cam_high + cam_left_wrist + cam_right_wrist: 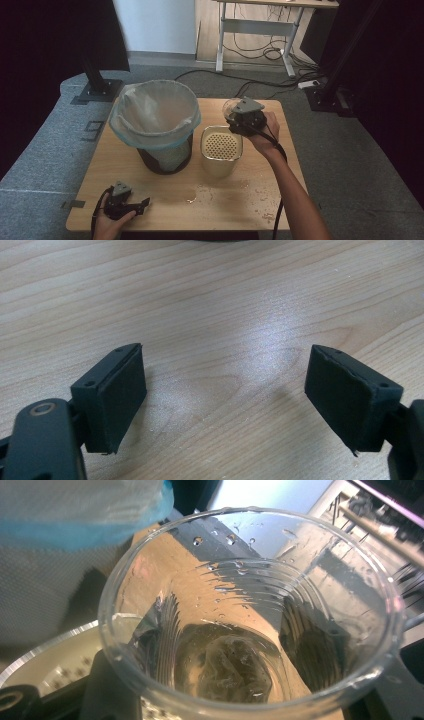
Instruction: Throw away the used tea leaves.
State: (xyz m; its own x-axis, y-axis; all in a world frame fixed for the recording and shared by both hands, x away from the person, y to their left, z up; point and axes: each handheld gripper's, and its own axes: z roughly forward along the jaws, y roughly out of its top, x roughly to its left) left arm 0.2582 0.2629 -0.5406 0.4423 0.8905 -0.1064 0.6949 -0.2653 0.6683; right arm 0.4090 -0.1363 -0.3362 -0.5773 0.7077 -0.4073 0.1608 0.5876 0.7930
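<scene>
Dim room in the high view; both upper corners fall to near black, with brighter floor and wall at top centre. The picture is soft and grainy. The wooden table is evenly lit, with faint shadows beneath the bin. The left gripper view is sharp: a pale sheen of glare sits on the wood grain between the black pads, soft shadows beside them. In the right gripper view the clear cup is close and blurred, with reflections and droplets on its wall.
</scene>
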